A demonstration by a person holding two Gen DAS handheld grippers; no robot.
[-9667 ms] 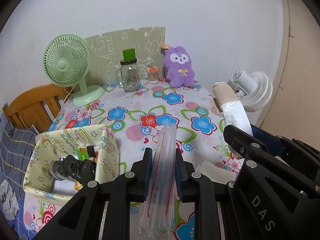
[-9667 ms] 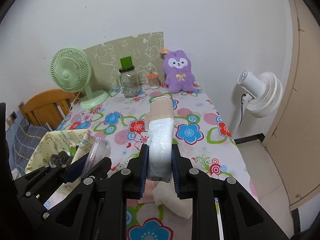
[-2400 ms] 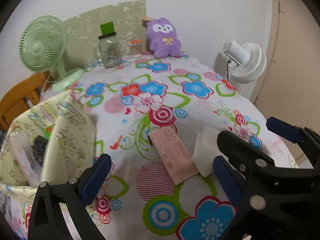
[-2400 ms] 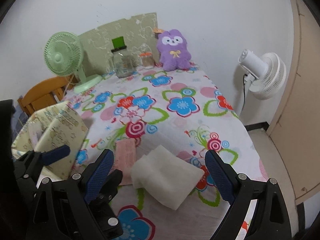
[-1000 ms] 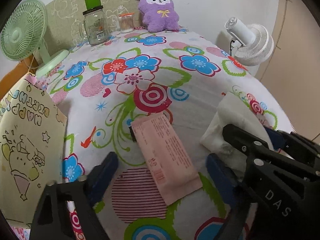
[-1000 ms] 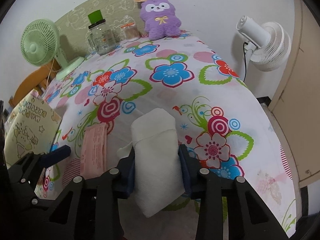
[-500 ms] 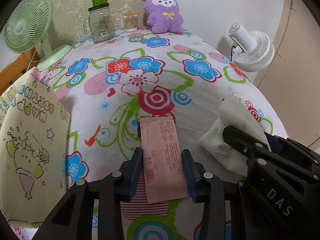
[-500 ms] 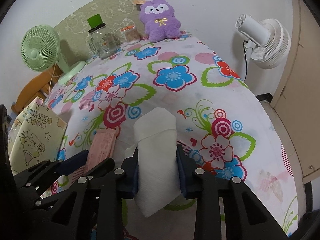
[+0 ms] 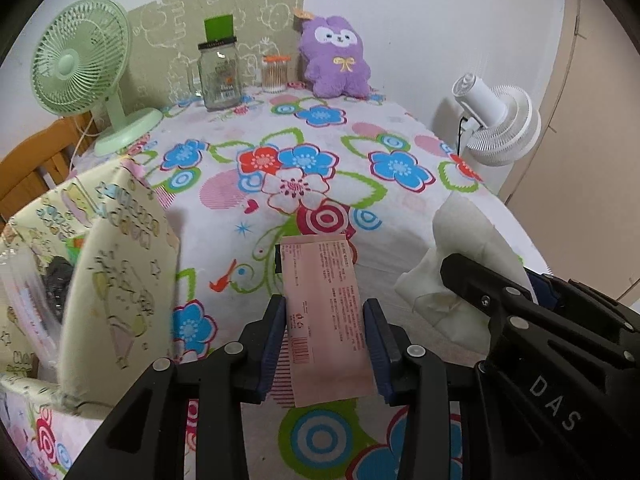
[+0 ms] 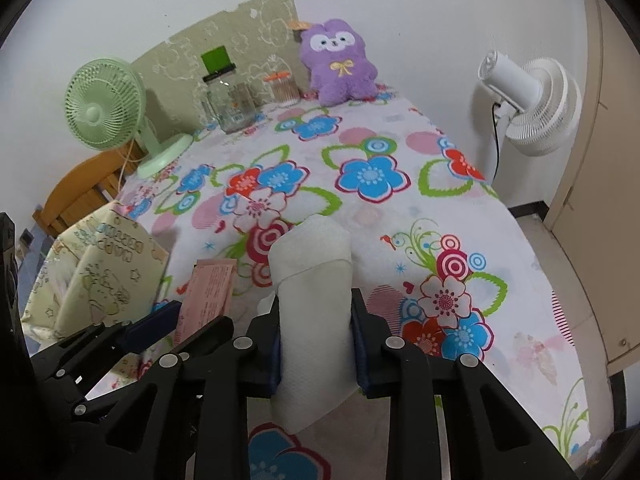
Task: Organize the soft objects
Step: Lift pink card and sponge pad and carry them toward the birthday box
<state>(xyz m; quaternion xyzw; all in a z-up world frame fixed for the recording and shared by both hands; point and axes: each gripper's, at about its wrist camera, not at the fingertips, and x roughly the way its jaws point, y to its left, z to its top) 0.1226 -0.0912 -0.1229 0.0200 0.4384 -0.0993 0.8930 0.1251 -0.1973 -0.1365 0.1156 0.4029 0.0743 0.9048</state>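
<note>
At lower centre, the left gripper (image 9: 325,344) pinches a pink packet (image 9: 325,316); the right gripper (image 10: 315,344) squeezes a white tissue pack (image 10: 314,300). Both are lifted but not yet in the fabric storage box (image 9: 120,276) at left, which already holds items.

On the bench (image 9: 400,216), the packet (image 9: 324,304) lies at 6 o'clock, the bag (image 9: 116,280) at 9, the folded tissue (image 9: 460,248) at 3, the plush toy (image 9: 336,60) at 12.

Pink packet (image 9: 326,312) between blue-padded jaws, white folded cloth (image 10: 316,300), floral table (image 9: 400,208) cover, cream cartoon-print bag (image 9: 116,276), purple plush (image 9: 338,62)
</note>
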